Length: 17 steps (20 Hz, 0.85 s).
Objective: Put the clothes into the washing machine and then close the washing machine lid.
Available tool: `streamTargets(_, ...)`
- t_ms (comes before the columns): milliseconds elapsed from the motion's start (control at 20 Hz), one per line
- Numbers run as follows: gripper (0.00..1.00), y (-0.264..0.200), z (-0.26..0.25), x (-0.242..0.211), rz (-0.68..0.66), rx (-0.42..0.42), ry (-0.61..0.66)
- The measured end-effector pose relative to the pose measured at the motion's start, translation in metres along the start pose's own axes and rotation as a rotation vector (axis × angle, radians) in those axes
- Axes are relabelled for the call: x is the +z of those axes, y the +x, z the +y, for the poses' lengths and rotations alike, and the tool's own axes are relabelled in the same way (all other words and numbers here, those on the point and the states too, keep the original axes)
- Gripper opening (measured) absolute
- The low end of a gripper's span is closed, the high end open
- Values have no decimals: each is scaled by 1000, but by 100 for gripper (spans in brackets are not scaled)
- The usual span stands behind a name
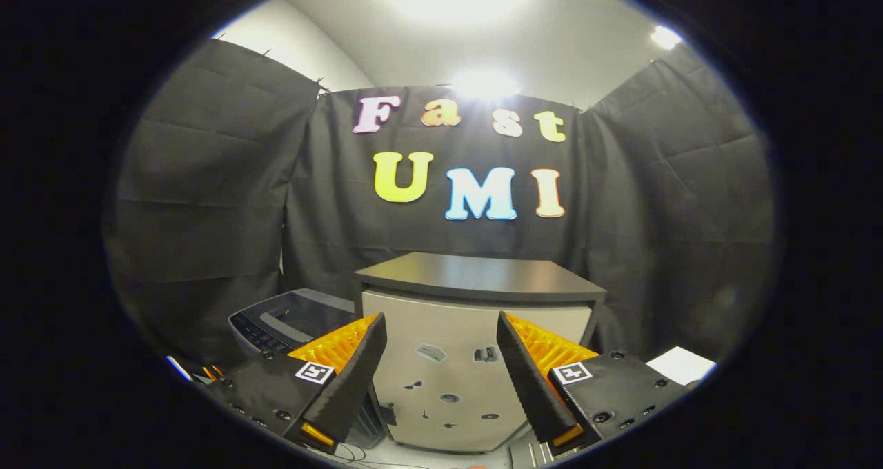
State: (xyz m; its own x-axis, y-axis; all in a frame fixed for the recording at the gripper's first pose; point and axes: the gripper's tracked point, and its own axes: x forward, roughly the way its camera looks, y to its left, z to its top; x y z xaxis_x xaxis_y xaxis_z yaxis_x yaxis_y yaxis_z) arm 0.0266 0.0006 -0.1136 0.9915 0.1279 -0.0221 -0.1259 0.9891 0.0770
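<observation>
Washing machine [290, 321] half hidden behind one spread gripper [441, 334] finger and the cabinet [476, 317]; lid state unclear.

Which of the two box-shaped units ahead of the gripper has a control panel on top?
The washing machine, low beside the left finger: its top carries buttons. The cabinet, seen between the open fingers, has a plain flat dark top.

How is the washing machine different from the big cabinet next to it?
The washing machine is lower and sits off to the left of the open claw; the cabinet stands taller, straight ahead beyond the claw. The washing machine has a row of buttons on top; the cabinet has a plain flat dark top. Both stand against the black cloth wall.
</observation>
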Motion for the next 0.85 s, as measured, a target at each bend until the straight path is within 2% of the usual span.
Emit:
streamTargets(300, 99, -19, -1, -6, 1, 23, 17)
streamTargets(850, 99, -19, 14, 10, -5, 26, 52)
